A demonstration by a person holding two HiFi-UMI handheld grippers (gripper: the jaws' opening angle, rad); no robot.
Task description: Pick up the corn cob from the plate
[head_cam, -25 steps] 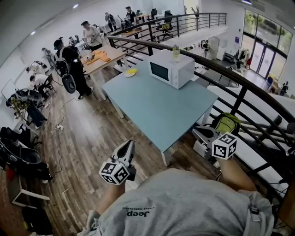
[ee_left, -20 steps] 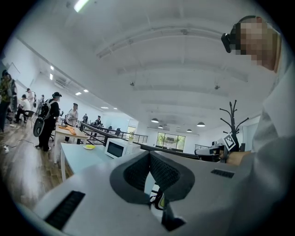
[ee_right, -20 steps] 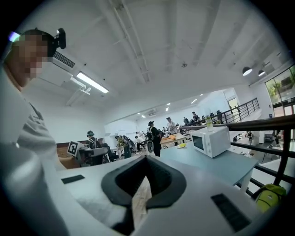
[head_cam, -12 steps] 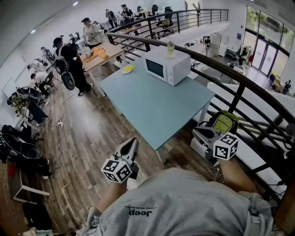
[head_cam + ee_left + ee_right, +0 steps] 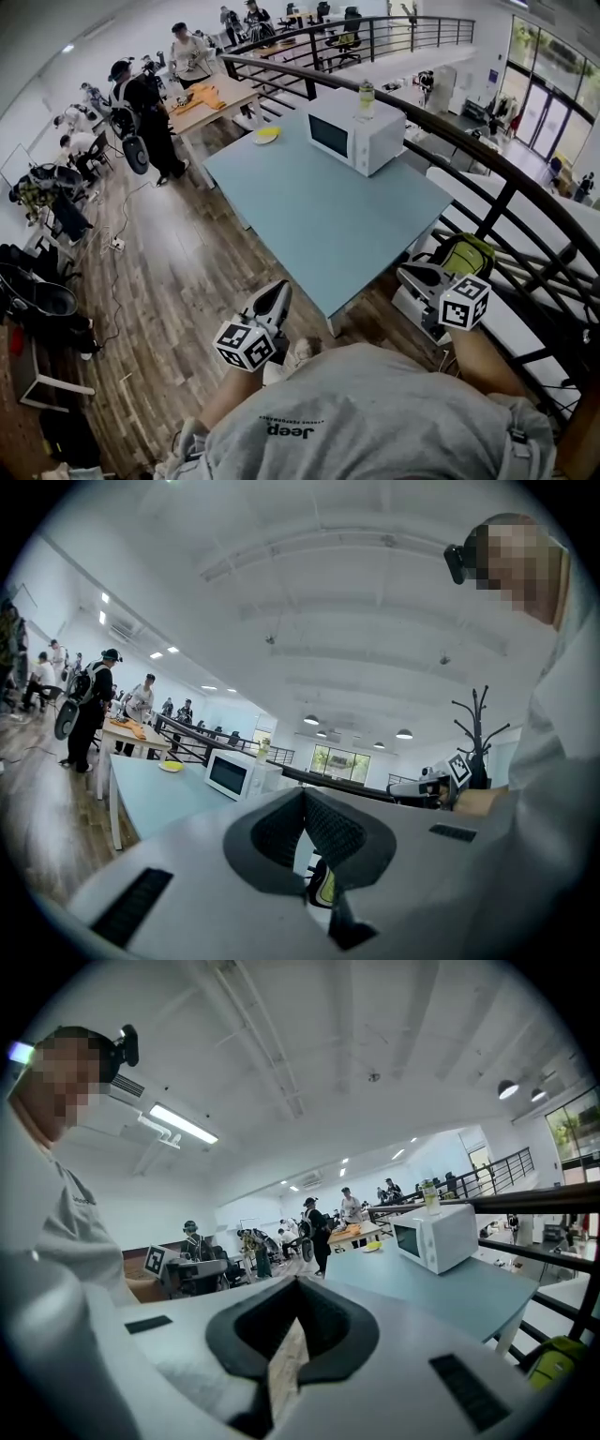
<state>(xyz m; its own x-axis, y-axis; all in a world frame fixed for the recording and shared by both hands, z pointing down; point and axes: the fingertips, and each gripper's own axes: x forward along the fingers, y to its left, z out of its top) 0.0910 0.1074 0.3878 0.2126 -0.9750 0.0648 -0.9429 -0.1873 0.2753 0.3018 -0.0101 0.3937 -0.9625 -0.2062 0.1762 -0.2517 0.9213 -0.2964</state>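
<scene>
A pale blue table [image 5: 337,220] stands on a wood-plank floor [image 5: 178,281]. A white microwave [image 5: 356,141] sits on the table's far right side, door facing the near end. A small plate [image 5: 267,135] rests well apart from it, at the far left corner.

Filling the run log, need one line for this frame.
phase: pre-reach | left gripper: shut, empty | right gripper: shut, empty | corn cob: on plate, far end of table, untouched
</scene>
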